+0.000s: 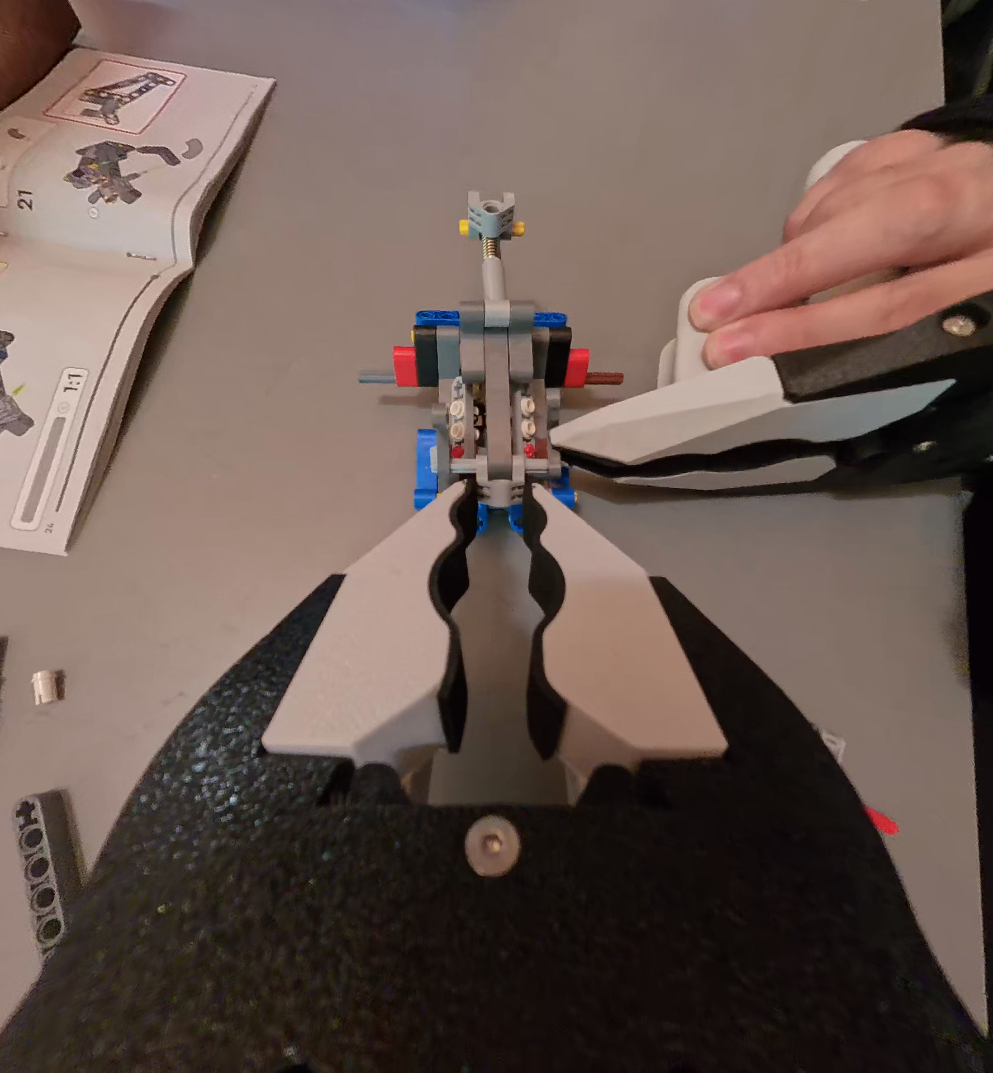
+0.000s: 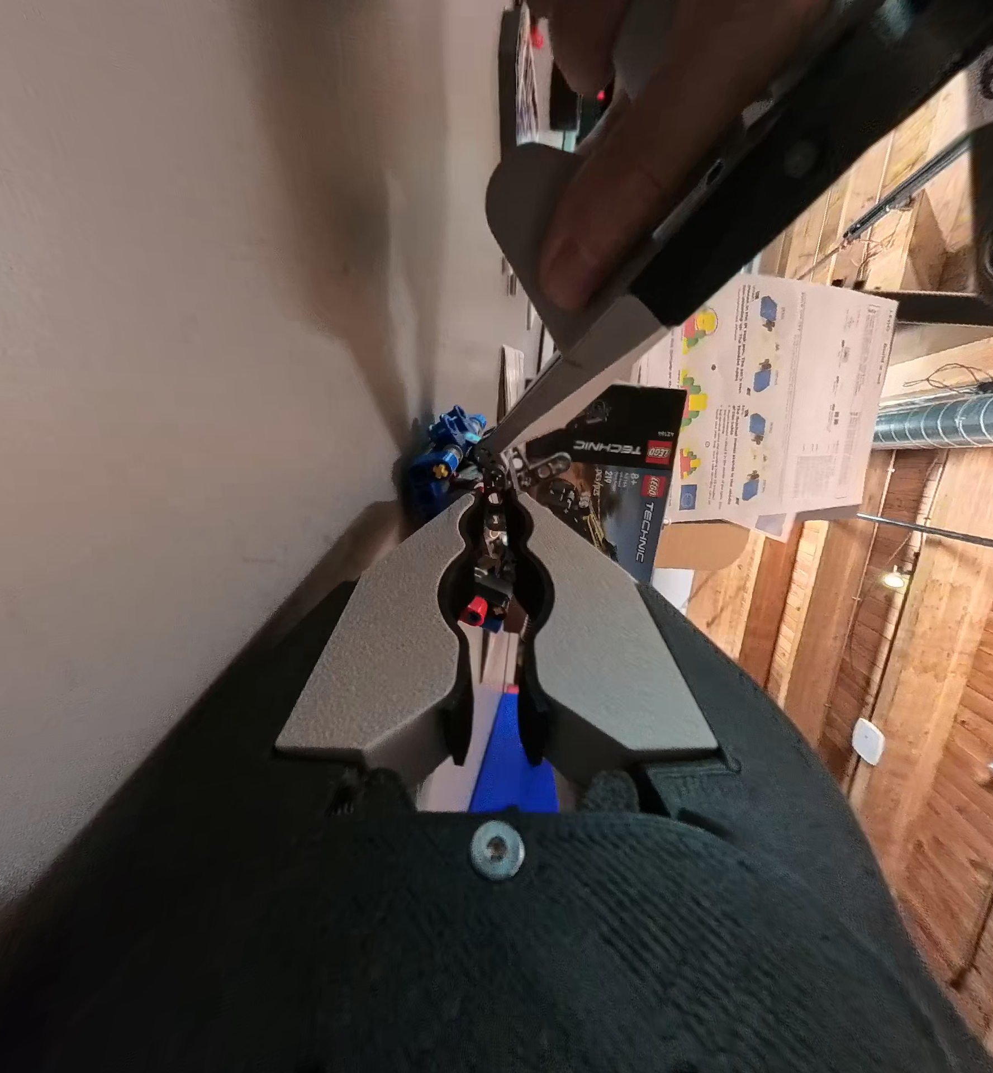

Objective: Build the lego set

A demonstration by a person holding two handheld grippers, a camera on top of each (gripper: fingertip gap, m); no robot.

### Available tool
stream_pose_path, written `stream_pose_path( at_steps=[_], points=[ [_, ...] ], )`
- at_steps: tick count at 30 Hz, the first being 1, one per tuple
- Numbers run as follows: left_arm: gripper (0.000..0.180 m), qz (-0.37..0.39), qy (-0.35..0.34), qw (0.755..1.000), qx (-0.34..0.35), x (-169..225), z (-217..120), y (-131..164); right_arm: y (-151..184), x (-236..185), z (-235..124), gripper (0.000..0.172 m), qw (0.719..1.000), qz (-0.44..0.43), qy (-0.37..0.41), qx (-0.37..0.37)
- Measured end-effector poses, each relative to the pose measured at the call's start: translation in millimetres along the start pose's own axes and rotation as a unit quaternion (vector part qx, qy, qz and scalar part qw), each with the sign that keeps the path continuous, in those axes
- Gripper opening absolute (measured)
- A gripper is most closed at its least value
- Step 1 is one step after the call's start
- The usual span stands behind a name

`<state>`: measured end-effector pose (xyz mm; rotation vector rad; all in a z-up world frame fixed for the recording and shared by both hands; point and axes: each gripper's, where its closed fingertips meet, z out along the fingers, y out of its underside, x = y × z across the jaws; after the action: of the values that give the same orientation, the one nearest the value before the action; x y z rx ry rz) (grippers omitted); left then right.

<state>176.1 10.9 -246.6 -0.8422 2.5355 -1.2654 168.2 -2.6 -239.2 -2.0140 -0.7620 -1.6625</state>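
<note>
While its two grey fingers pinch the near grey end of a small brick-built model (image 1: 497, 406), the left hand-held gripper (image 1: 498, 493) pins the assembly on the grey counter (image 1: 714, 580), black wavy pads pressed to either side of a narrow hub. From the right, the right hand-held gripper (image 1: 560, 447) comes in almost shut, its tips touching the model's side; its own view suggests a thin black beam sits between the pads, though whether they squeeze it cannot be told. A person's hand (image 1: 865, 249) works that tool. The model, of grey beams over blue, red and black parts, with a sprung shaft (image 1: 491, 255) sticking out the far end, looks light and rigid but likely to pop apart at its pins, so the solid grey frame seems the safest hold, not the protruding axles. An open instruction booklet (image 1: 93, 278) lies to the left, loose pins and a black holed beam (image 1: 41, 865) nearer the camera.
</note>
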Motion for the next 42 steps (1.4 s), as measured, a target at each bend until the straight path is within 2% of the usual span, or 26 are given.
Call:
stream_pose_path(
  at_steps=[8,14,20,25,38,42],
  points=[
    [0.012,-0.038,-0.051,0.998,0.011,-5,5,-10,14,5,5,0.004,0.998,0.015,0.011,-0.063],
    [0.012,-0.067,-0.042,0.997,0.017,-6,5,-10,14,5,8,0.004,0.996,0.062,0.001,-0.062],
    [0.012,-0.057,-0.063,0.996,0.013,-9,6,-11,14,4,11,0.004,0.995,0.063,-0.004,-0.078],
    [0.012,-0.057,-0.058,0.996,0.018,-8,5,-12,19,8,10,0.004,0.991,0.108,-0.002,-0.078],
    [0.012,-0.074,-0.068,0.995,0.022,-9,7,-13,22,8,13,0.004,0.992,0.055,0.008,-0.110],
    [0.012,-0.077,-0.064,0.995,0.024,-8,9,-13,25,8,11,0.004,0.990,0.095,0.004,-0.102]
  ],
)
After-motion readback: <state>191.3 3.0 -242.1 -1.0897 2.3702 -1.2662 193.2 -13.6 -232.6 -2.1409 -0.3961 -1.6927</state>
